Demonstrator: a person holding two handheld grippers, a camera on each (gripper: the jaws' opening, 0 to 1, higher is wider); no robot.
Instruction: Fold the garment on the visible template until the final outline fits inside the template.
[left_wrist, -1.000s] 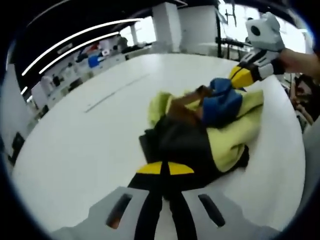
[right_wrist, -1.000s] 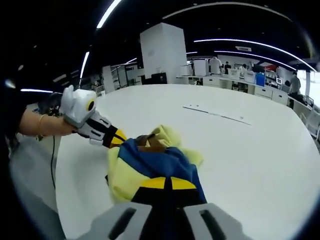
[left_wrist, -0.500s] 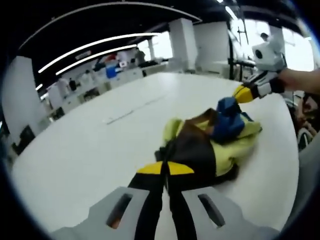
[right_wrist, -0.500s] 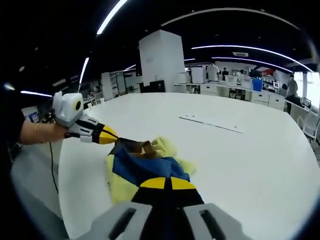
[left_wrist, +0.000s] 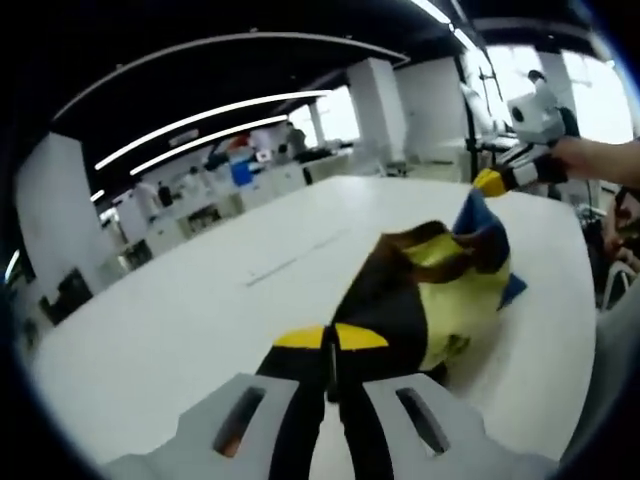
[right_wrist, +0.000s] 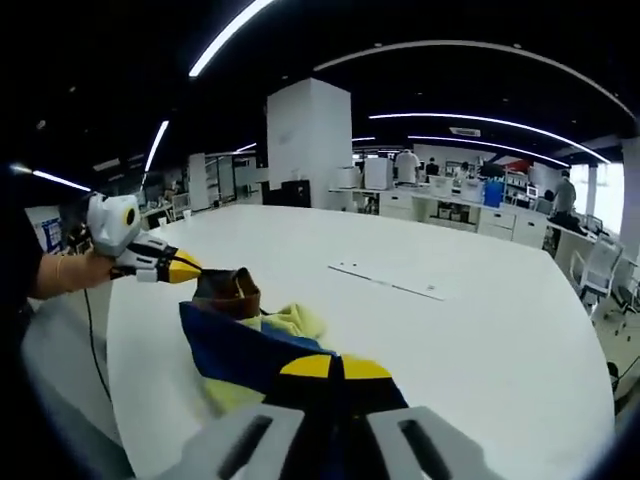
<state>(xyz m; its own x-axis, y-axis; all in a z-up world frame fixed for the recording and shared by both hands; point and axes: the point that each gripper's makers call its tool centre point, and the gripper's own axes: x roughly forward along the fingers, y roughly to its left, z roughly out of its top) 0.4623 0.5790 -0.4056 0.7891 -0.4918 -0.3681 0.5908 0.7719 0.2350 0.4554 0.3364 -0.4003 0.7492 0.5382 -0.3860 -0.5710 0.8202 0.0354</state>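
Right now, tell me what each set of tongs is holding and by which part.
Both grip the same garment. The left tongs are shut on its black section, the right tongs on its blue section, each near an edge.

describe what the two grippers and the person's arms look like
Each gripper has black jaws with yellow tips on a pale grey body with two slots: the left gripper and the right gripper. From outside, each is a white-and-black striped neck behind a yellow tip, ending in a white box. A thin bracelet circles the left wrist, and a dark cable hangs below.
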